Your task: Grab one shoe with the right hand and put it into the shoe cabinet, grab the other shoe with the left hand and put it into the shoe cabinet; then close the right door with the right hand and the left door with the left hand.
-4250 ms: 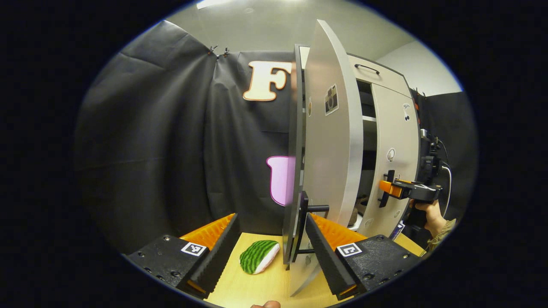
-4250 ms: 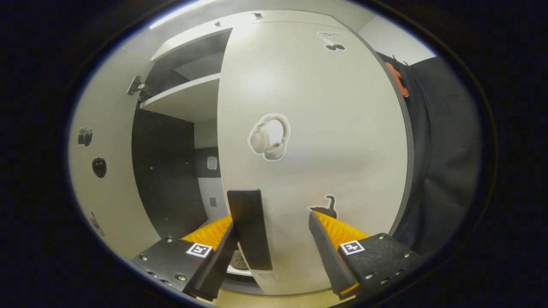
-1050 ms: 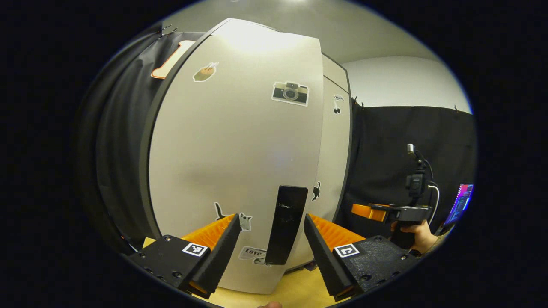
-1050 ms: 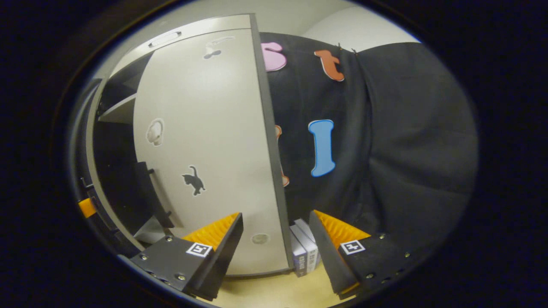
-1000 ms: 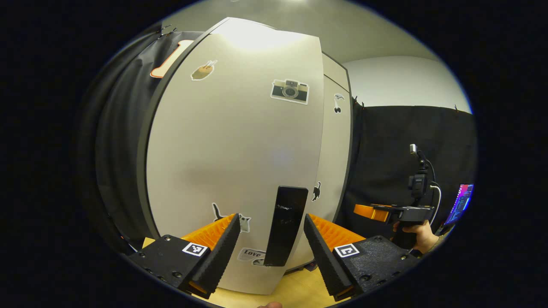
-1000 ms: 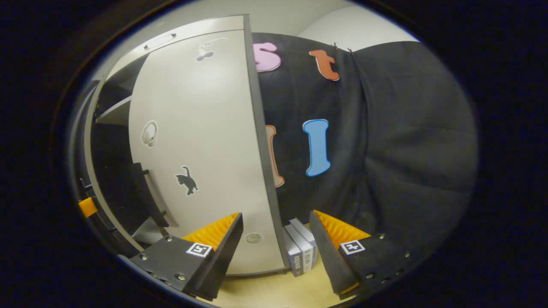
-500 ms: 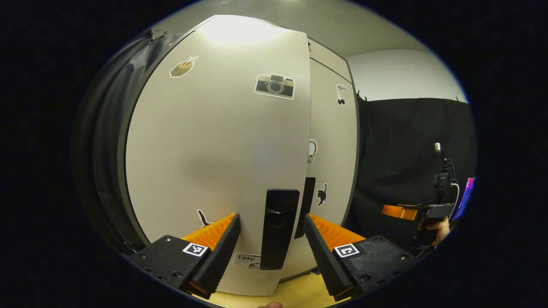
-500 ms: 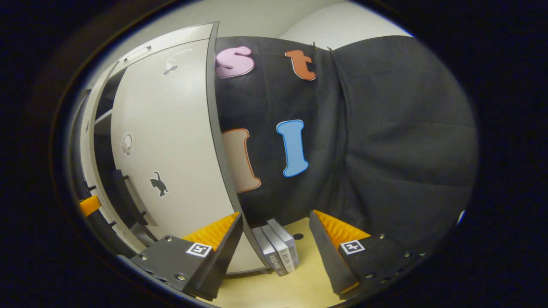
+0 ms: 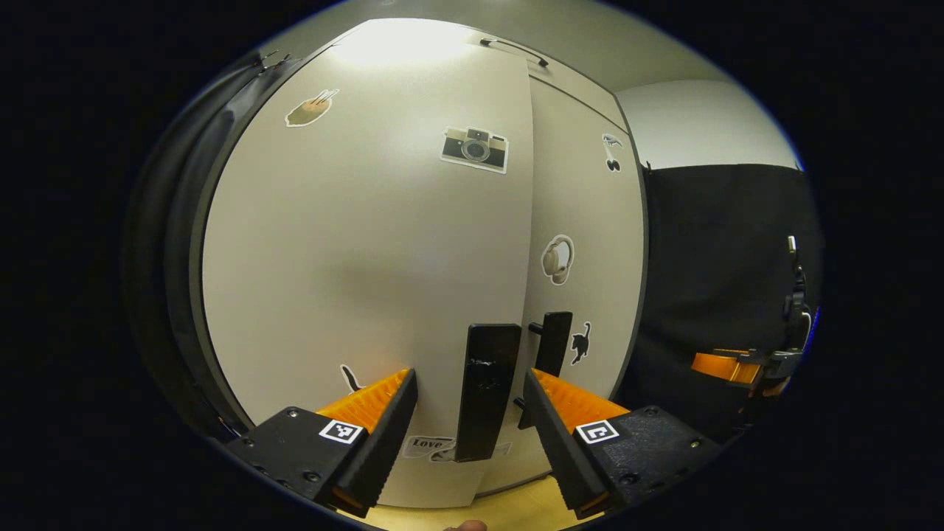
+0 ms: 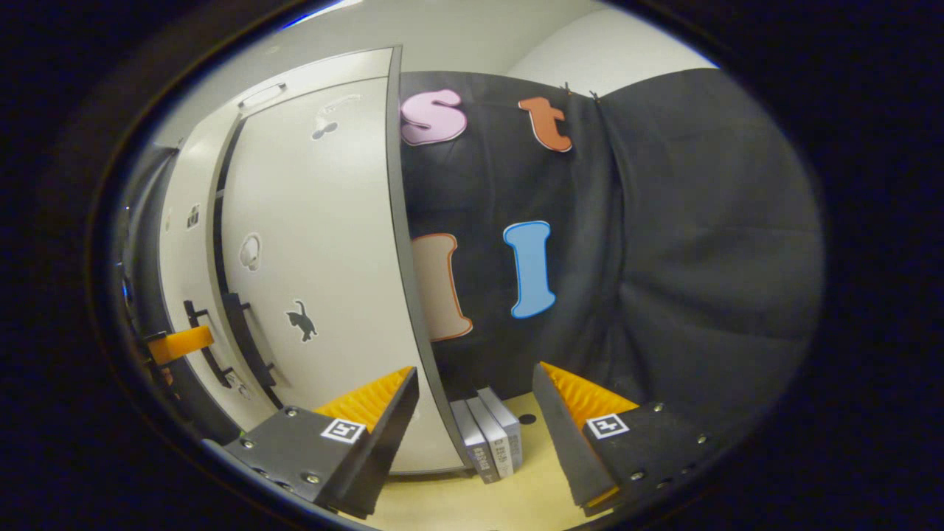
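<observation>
The pale shoe cabinet (image 9: 369,243) stands close in front in the left gripper view. Its left door (image 9: 354,280) with a camera sticker lies almost flush with the right door (image 9: 582,221). My left gripper (image 9: 468,376) is open. The left door's black handle (image 9: 485,391) stands between its fingers, and neither finger presses on it. The right door's handle (image 9: 553,350) is just beyond. My right gripper (image 10: 475,369) is open and holds nothing, off the cabinet's right side (image 10: 404,280). The doors hide the cabinet's inside.
Grey books (image 10: 490,439) stand on the wooden table (image 10: 516,494) against the cabinet's right side. The right gripper (image 9: 730,365) appears far right in the left gripper view. The left gripper (image 10: 177,343) shows at the door handles in the right gripper view.
The left door has swung from wide open to nearly flush, with my left gripper following its handle. My right gripper let go of the right door and pulled back to the right.
</observation>
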